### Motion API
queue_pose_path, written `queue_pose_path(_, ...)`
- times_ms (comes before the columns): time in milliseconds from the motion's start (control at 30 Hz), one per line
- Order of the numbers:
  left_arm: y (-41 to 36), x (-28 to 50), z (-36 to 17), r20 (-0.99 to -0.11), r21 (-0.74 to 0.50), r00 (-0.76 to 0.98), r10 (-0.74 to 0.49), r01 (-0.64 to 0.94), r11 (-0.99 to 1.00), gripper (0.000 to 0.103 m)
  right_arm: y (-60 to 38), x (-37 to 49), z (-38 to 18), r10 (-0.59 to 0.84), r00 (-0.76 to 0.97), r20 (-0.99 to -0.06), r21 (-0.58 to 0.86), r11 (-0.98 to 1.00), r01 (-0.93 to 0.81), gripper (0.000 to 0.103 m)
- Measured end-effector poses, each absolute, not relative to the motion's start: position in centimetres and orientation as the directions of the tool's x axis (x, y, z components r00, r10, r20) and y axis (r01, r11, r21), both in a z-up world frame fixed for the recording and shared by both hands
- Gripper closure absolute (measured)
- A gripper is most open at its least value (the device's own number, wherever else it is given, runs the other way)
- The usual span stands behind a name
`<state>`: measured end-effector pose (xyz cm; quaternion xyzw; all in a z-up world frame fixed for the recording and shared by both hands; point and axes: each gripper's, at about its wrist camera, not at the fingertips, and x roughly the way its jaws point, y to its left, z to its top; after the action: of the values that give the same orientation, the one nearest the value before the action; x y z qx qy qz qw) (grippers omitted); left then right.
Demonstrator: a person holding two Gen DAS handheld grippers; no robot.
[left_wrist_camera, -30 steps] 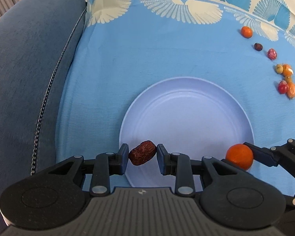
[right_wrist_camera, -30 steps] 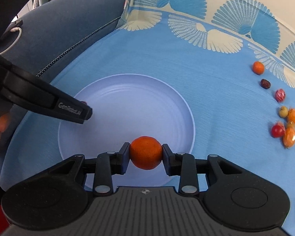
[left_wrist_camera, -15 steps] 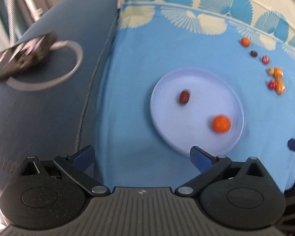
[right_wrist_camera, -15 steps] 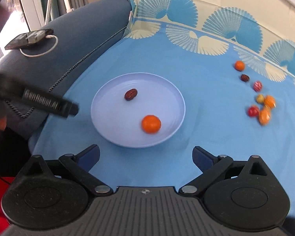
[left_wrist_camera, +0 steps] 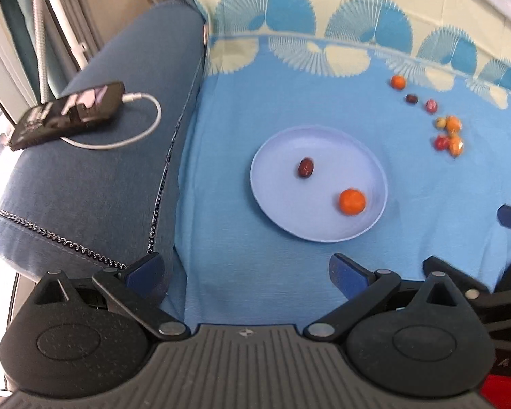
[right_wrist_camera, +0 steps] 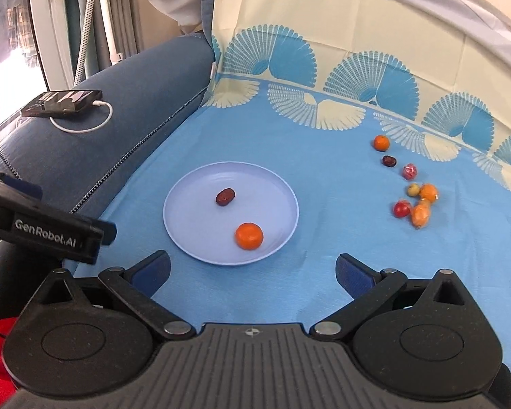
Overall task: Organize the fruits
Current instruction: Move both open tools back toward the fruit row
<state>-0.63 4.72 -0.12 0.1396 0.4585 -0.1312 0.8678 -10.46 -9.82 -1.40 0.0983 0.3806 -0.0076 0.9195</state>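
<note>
A pale blue plate (left_wrist_camera: 282,211) (right_wrist_camera: 194,218) lies on the blue cloth. On it rest a small orange (left_wrist_camera: 352,201) (right_wrist_camera: 249,236) and a dark red date (left_wrist_camera: 305,167) (right_wrist_camera: 225,197), apart from each other. My left gripper (left_wrist_camera: 245,269) hangs open and empty above the cloth, near the plate's front left. My right gripper (right_wrist_camera: 252,267) is also raised in front of the plate; its jaws are opening wide with nothing between them. Several loose fruits (left_wrist_camera: 448,133) (right_wrist_camera: 414,201) lie on the cloth to the plate's right.
A blue sofa armrest (left_wrist_camera: 102,177) borders the cloth on the left. A phone (left_wrist_camera: 68,114) (right_wrist_camera: 63,102) with a white cable lies on it. A cream and blue patterned cloth edge (right_wrist_camera: 357,102) runs along the back.
Both grippers let go: the date and the orange now lie on the plate. Both have opened wide and pulled back and up, so the plate looks smaller.
</note>
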Motion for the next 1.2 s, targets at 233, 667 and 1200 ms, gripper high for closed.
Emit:
queue_pose_path(233,4.8,-2.3,0.7,-0.82,0.137,0.565,-0.095,0.354,0.925,0.0,-9.4,-12.2,-0.3,0.061,0.743,-0.667,0.165,0.984,0.068,0.001)
queue_pose_path(667,4.3,-2.5,0.5,-0.817,0.159,0.571,-0.086,0.366,0.917,0.0,-9.8,-12.9,-0.5,0.052,0.744,-0.666,0.185,0.978,0.097,0.001)
queue_pose_path(1200,2.7,-0.2,-0.8,-0.842,0.163,0.536,-0.06,0.359,0.919,0.0,-13.5,-11.6,-3.4,-0.02,0.725,-0.688,0.248,0.933,0.261,0.001)
